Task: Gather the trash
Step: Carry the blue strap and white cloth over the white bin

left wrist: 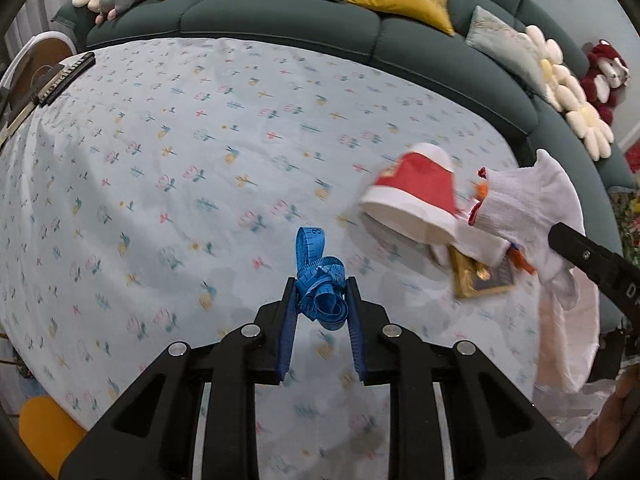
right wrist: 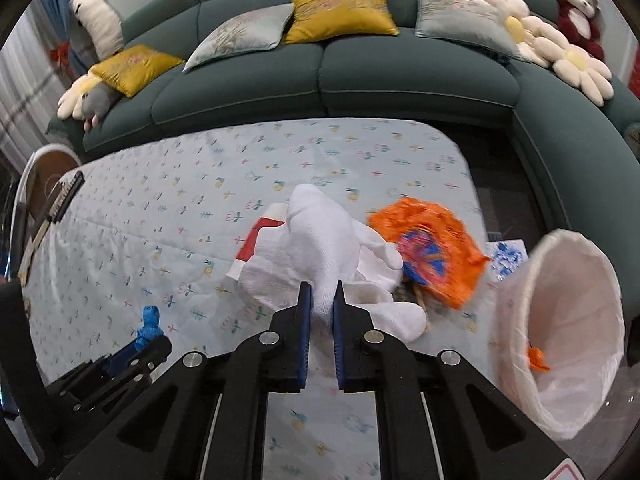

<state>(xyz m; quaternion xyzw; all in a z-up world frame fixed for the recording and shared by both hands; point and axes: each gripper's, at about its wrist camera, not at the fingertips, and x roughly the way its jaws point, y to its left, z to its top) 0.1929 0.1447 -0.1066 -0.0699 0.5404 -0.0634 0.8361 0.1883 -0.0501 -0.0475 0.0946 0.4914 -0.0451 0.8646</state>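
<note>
My left gripper (left wrist: 321, 285) is shut on a bunched blue tape measure (left wrist: 320, 280) and holds it above the flowered tablecloth (left wrist: 180, 168). It also shows at the left of the right wrist view (right wrist: 149, 326). My right gripper (right wrist: 321, 292) is shut on a white sock (right wrist: 320, 248), lifted over the table; the sock also shows in the left wrist view (left wrist: 528, 216). A red and white paper cup (left wrist: 416, 196) lies on its side beside the sock. An orange wrapper (right wrist: 432, 248) lies right of the sock. A bin lined with a white bag (right wrist: 568, 328) stands at right.
A gold-edged packet (left wrist: 480, 278) lies under the cup and sock. A dark green curved sofa (right wrist: 340, 80) with yellow and grey cushions and plush toys rings the table's far side. A dark comb-like object (left wrist: 66, 78) lies at the table's far left edge.
</note>
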